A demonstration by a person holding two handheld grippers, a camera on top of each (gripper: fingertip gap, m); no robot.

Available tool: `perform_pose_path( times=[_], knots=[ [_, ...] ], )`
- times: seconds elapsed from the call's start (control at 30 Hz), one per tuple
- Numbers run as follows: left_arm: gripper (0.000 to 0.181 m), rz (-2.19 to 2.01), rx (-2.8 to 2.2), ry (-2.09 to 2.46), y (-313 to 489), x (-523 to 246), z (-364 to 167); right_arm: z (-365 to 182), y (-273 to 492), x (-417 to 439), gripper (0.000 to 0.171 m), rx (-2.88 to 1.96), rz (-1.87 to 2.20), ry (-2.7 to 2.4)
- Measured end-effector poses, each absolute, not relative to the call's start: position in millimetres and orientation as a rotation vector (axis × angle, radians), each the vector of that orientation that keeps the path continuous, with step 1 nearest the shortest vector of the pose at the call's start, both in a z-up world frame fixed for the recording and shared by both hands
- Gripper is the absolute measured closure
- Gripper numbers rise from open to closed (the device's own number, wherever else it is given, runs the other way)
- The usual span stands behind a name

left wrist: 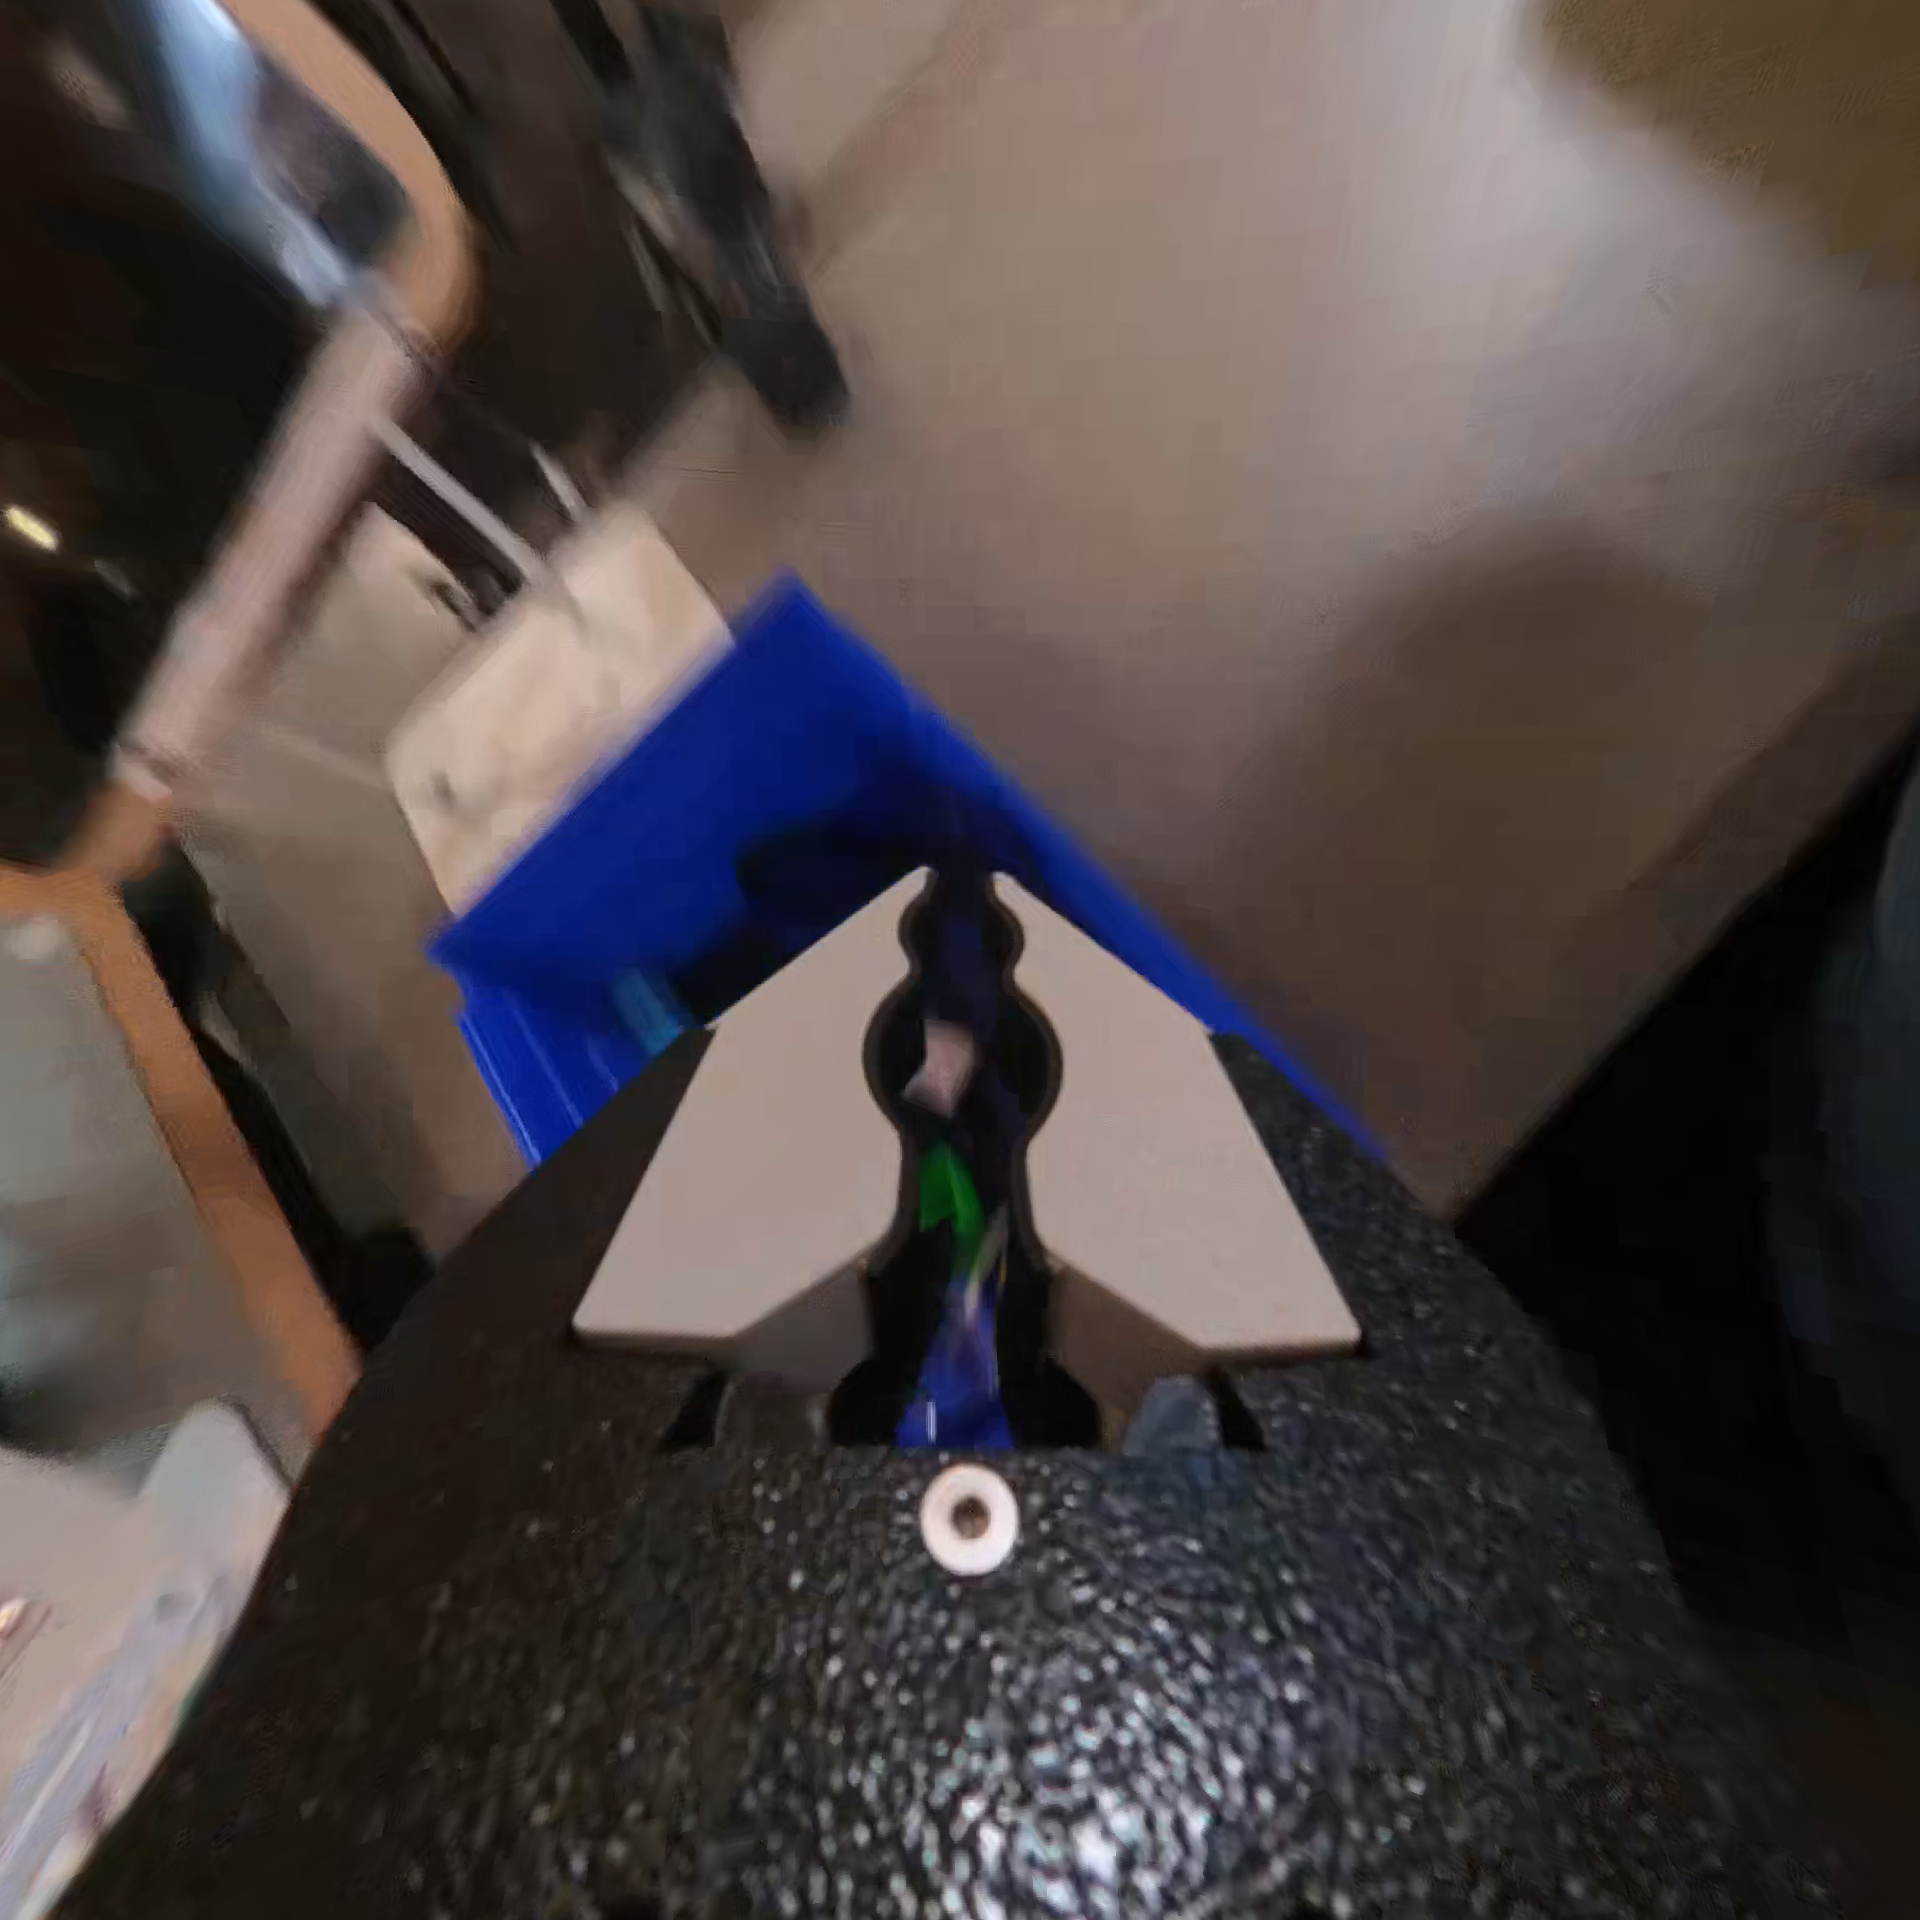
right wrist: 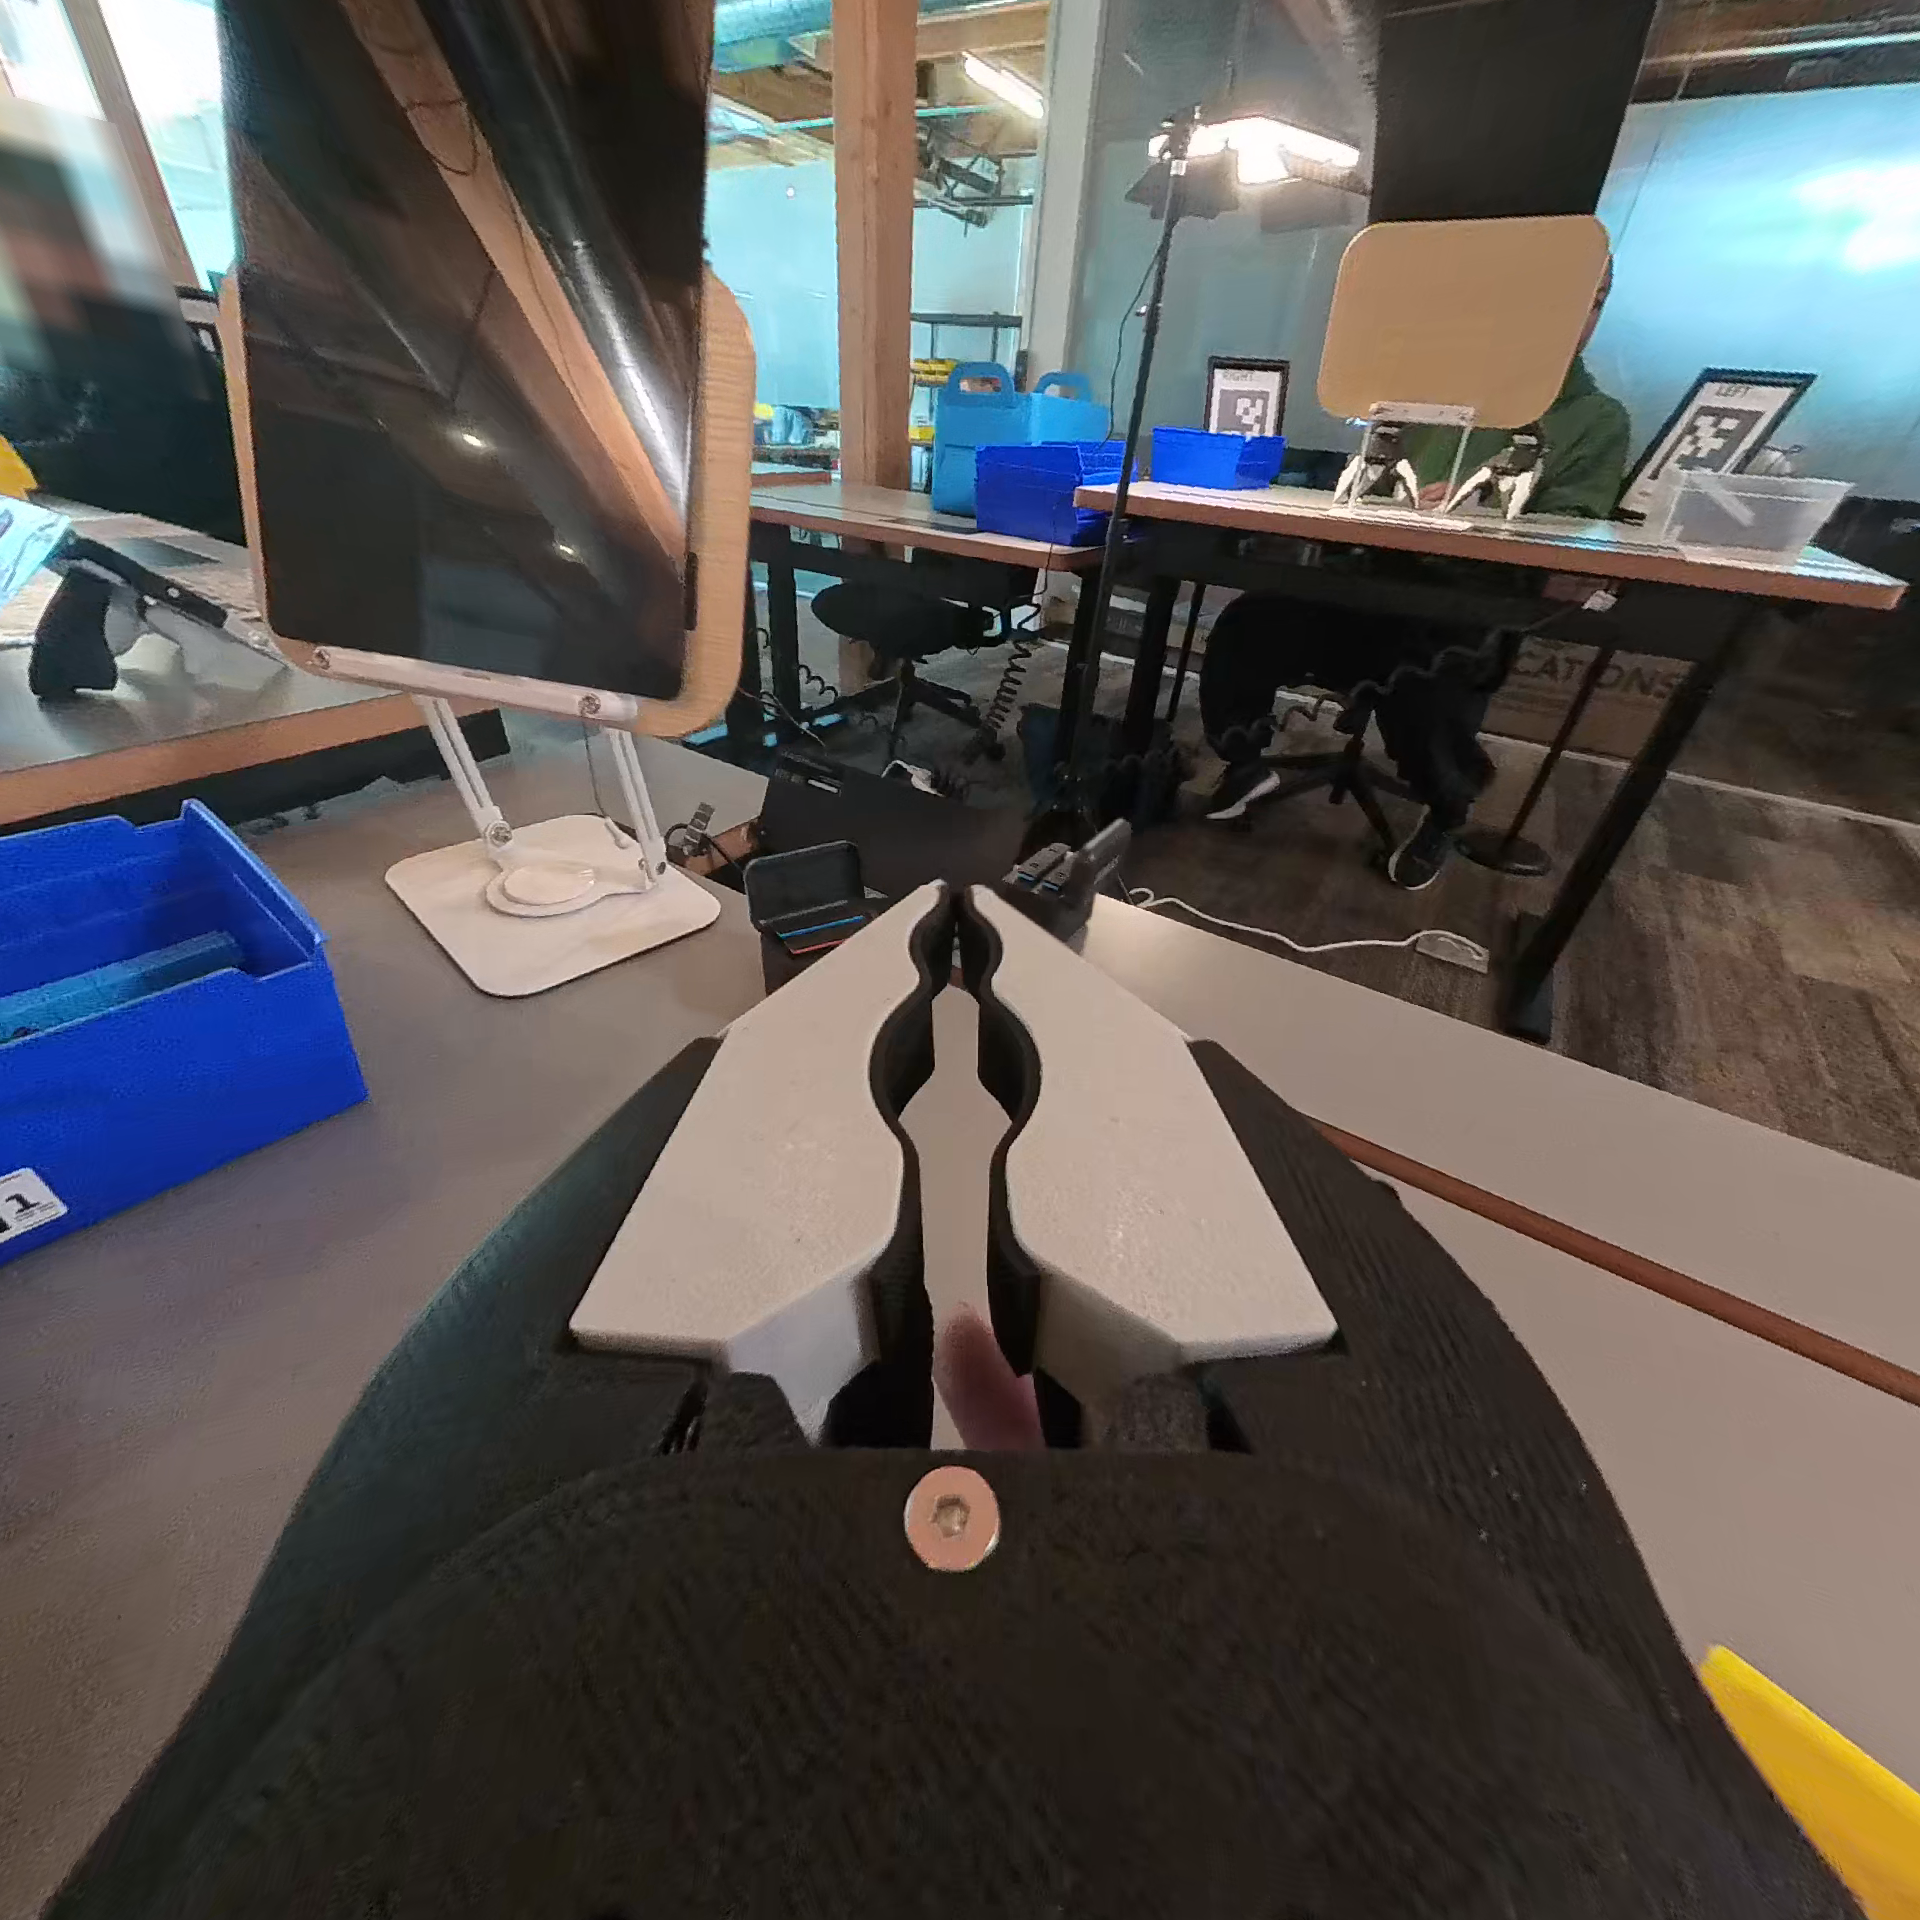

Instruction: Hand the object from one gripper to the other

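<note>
My left tongs [left wrist: 961,894] are pinched nearly closed right over the blue bin [left wrist: 665,831], something green and blue blurred in the slot, so I can't tell if they grip the object. My right tongs [right wrist: 958,904] sit clenched on nothing over the table [right wrist: 468,1122], with the bin [right wrist: 156,997] off toward its left edge. The left is nearer, I reckon.

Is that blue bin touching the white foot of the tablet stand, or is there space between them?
Apart. The right wrist view shows a strip of bare grey table between the blue bin and the stand's white foot.
</note>
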State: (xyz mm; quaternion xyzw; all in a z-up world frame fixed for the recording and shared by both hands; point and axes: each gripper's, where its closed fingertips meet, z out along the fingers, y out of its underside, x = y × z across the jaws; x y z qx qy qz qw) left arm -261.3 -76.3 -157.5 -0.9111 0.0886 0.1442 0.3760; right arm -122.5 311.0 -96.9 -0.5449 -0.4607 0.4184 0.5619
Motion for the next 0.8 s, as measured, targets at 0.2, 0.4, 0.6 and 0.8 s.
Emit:
perform_pose_path(
  times=[0.2,0.4,0.6,0.8],
  knots=[
    [0.168,0.071,-2.971,0.152,-155.9,-258.3,-261.4,-98.8,316.8,-117.3,0.171,-1.296,0.98,-1.068],
    [0.153,0.13,-3.177,0.19,-179.4,-278.9,-304.6,-93.6,312.2,-113.8,0.171,-1.271,0.966,-1.074],
    [0.145,0.164,-3.138,0.121,-176.5,-293.7,-306.3,-89.9,312.0,-110.7,0.171,-1.26,0.966,-1.063],
    [0.141,0.098,-3.164,0.11,-182.5,-290.7,-316.8,-91.6,312.2,-111.0,0.171,-1.266,0.957,-1.071]
  ],
)
